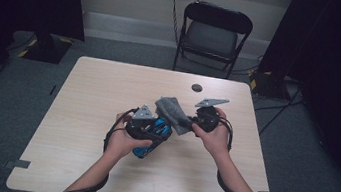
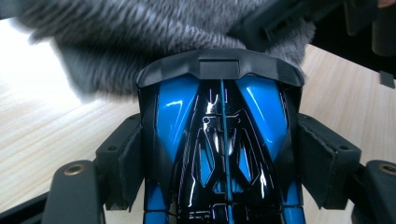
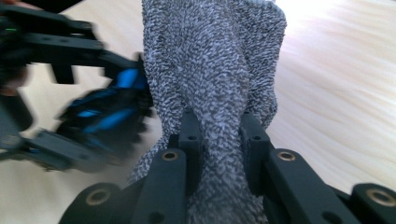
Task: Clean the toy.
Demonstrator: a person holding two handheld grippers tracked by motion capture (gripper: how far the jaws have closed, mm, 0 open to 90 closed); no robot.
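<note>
Seen from the high view, left tool [image 1: 153, 130] and right tool [image 1: 194, 123] meet above the desk [image 1: 109, 87].
Left gripper view: clamped on blue toy car [image 2: 219, 140], steadying it.
Right gripper view: clenched on grey cloth [image 3: 215, 84], probably for wiping.

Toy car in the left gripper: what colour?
Glossy blue and black toy car; clearest in the left gripper view.
</note>
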